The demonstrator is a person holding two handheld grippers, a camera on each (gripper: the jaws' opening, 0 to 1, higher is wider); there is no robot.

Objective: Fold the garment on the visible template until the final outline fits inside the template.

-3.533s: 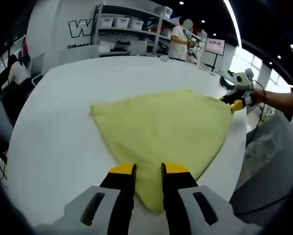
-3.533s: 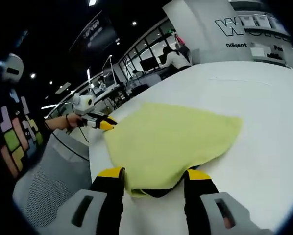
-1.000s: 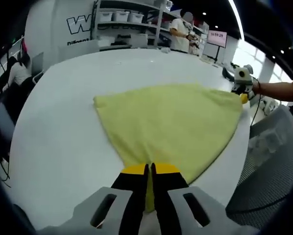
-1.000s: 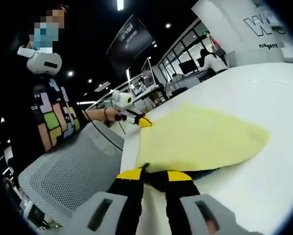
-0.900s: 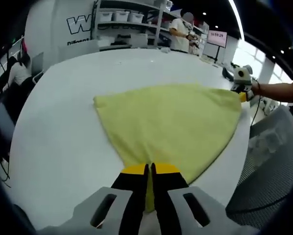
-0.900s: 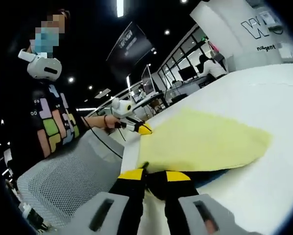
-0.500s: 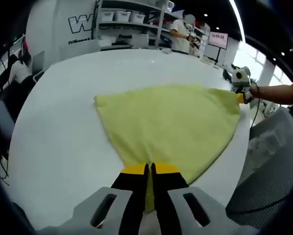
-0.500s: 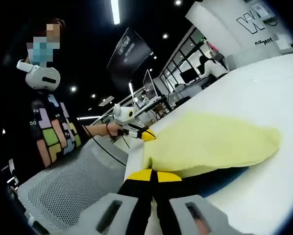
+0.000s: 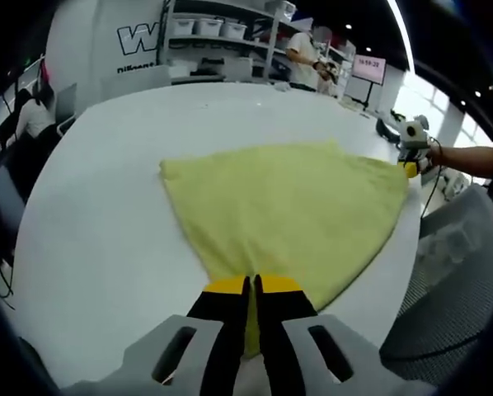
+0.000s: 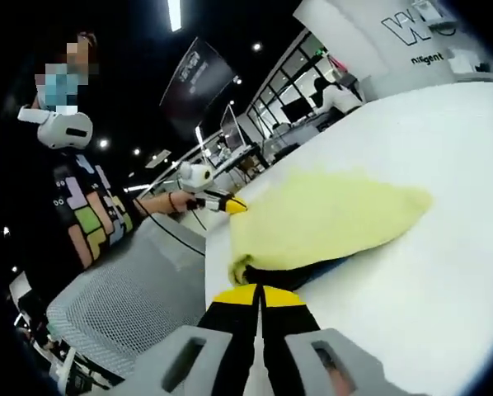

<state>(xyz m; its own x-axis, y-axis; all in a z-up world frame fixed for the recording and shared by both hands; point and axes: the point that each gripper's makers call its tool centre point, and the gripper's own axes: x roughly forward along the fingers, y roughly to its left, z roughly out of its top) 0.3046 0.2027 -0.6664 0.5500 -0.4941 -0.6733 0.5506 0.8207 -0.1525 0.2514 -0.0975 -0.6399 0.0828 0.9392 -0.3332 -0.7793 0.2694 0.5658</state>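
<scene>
Two black jaws with yellow tips meet in the left gripper view, my left gripper (image 9: 251,285) clenched on the near corner of the pale yellow, soft-textured cloth garment (image 9: 288,210). It lies spread in a fan shape on the smooth white round desk (image 9: 98,206). Across it my right gripper (image 9: 410,167) touches the far corner, too small to read its jaws. Grey shelving with bins (image 9: 222,41) stands behind, and a grey mesh chair (image 9: 453,280) sits off the desk's edge.

In the right gripper view, my right gripper (image 10: 260,290) is pinched tight on the garment's (image 10: 329,219) lifted edge, with a dark layer beneath that I cannot identify. My left gripper (image 10: 230,204) holds the opposite corner. The chair (image 10: 123,289) hides the floor.
</scene>
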